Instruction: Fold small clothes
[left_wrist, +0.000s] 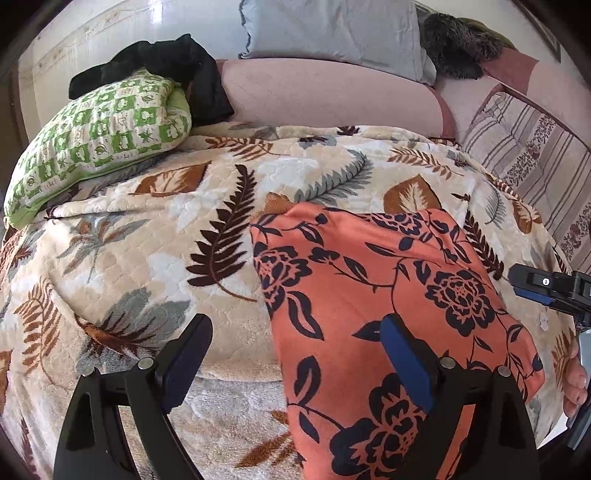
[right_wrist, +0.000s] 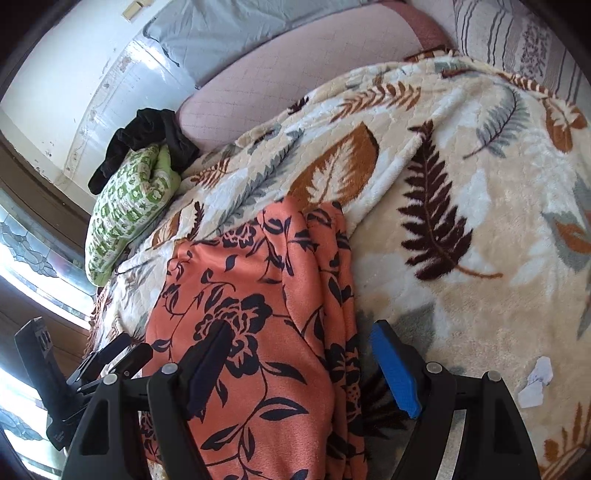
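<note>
Here the orange cloth lies folded flat on the leaf blanket, its left edge straight and its far edge running level. The left gripper hangs over that left edge with jaws spread wide, nothing pinched. The right gripper straddles the cloth's layered right edge, jaws likewise wide apart and gripping nothing. Bare blanket stretches left and right of the cloth. A green pillow sits well apart by the wall; paper scraps lie near the right gripper.
</note>
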